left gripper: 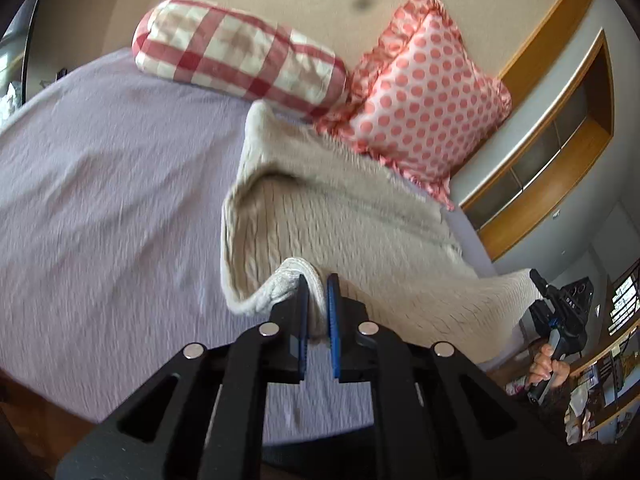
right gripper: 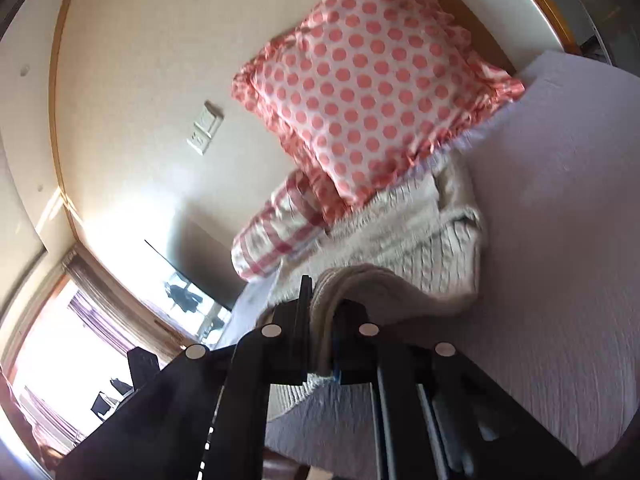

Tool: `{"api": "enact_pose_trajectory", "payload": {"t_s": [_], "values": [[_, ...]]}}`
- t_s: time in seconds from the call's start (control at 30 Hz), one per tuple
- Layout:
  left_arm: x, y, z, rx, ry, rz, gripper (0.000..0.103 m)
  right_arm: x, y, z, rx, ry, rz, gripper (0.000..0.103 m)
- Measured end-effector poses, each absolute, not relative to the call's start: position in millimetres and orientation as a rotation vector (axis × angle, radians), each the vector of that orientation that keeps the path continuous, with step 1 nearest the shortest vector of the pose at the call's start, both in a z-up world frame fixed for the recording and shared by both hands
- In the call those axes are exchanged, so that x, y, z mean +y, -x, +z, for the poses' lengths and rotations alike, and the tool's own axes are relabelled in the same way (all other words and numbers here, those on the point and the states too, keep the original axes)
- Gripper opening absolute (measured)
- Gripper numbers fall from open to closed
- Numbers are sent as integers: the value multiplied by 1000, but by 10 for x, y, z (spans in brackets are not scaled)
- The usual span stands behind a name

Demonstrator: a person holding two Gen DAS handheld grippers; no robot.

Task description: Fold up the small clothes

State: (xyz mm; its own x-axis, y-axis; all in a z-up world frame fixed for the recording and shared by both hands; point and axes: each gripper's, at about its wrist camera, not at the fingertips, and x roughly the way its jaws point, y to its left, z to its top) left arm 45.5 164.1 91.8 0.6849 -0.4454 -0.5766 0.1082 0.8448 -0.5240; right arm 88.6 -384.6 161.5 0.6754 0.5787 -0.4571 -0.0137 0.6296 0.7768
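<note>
Pinching a rolled edge of the cream cable-knit sweater [left gripper: 344, 216] between its blue pads, our left gripper [left gripper: 319, 292] holds that hem lifted above the lilac bedspread [left gripper: 100, 184]. Our right gripper [right gripper: 324, 304] is clamped on another thick fold of the same sweater [right gripper: 404, 236]; its blue pad is almost wholly buried in the knit. The garment sags between the two grips, its far end bunched against the polka-dot cushion [left gripper: 424, 100] and the red-checked bolster [left gripper: 240, 56]. In the left wrist view the right tool and our hand [left gripper: 546, 364] sit small at the frame's edge, and motion blur smears the knit pattern.
</note>
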Motion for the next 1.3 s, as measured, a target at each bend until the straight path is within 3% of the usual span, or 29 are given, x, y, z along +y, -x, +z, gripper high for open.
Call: {"api": "enact_pose_trajectory", "payload": {"t_s": [0.2, 0.43, 0.57, 0.63, 0.67, 0.7, 0.73, 0.77, 0.93, 1.07, 1.3], "values": [[1575, -1926, 1307, 691, 372, -202, 8, -3915, -2062, 1329, 743, -869, 258, 8], [1479, -3413, 750, 864, 363, -39, 9, -3969, -3170, 302, 989, -804, -66, 8], [1571, -3526, 541, 910, 464, -46, 15, -4001, -3303, 24, 1100, -904, -104, 14], [1651, -3399, 660, 871, 463, -54, 23, -4014, -3291, 163, 1056, -882, -66, 27], [1701, -3321, 739, 850, 454, -43, 28, -4007, -3264, 260, 1019, -874, -40, 40], [1770, -3230, 810, 832, 460, -42, 38, -3992, -3219, 353, 982, -872, -14, 62], [1822, -3169, 871, 824, 474, -45, 43, -3964, -3146, 462, 944, -844, -28, 77], [1886, -3096, 899, 826, 484, -50, 45, -3915, -3057, 568, 902, -811, -38, 92], [2068, -2819, 780, 909, 511, -70, 50, -3640, -2833, 704, 908, -734, 80, 92], [2041, -2796, 519, 995, 543, -87, 50, -3442, -3057, 274, 1183, -635, 1, 92], [1883, -2880, 353, 1006, 648, -208, 52, -3371, -2915, 396, 1011, -622, 64, 92]]}}
